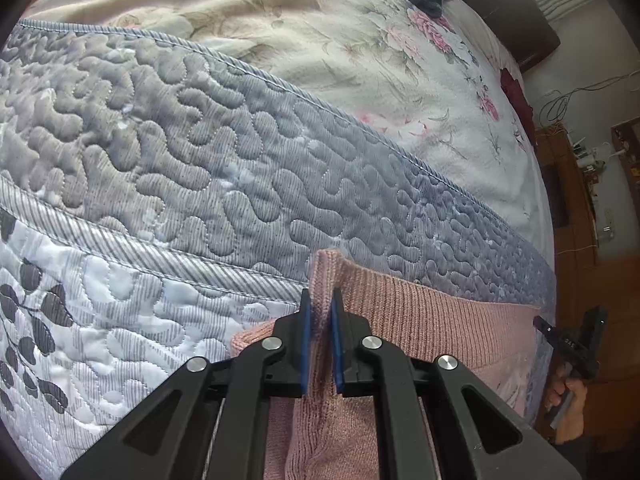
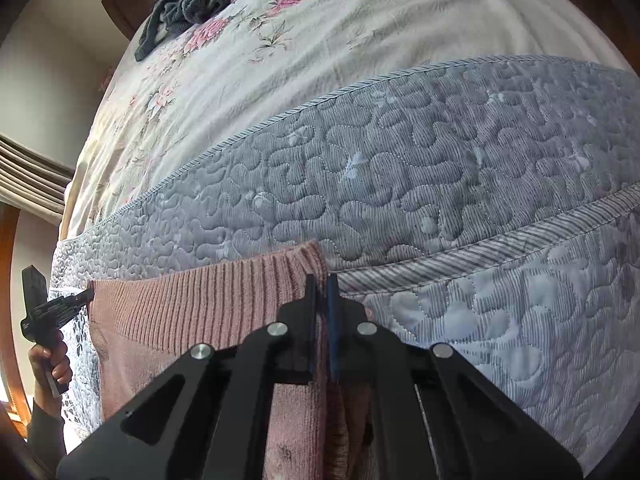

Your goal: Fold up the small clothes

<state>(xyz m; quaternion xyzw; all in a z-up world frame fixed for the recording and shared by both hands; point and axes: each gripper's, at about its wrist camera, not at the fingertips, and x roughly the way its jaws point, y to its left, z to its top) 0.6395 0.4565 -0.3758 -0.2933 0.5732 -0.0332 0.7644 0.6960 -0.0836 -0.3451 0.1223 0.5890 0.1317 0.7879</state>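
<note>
Black grippers, left (image 1: 320, 340) and right (image 2: 322, 328), each clamp a corner of a pink ribbed knit (image 1: 420, 312), stretched between them above a grey quilt (image 1: 200, 152). Uneven pulling could slip a corner free, skewing the fold. Its hem looks taut; the body hangs below, soft and thick.

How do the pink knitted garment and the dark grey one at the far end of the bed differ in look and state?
The pink knitted garment is stretched out by its ribbed edge, with the left gripper and the right gripper each shut on it; the dark grey garment lies crumpled and untouched. The pink one is over the blue quilt, the grey one on the floral blanket. Both are soft fabric on the same bed.
</note>
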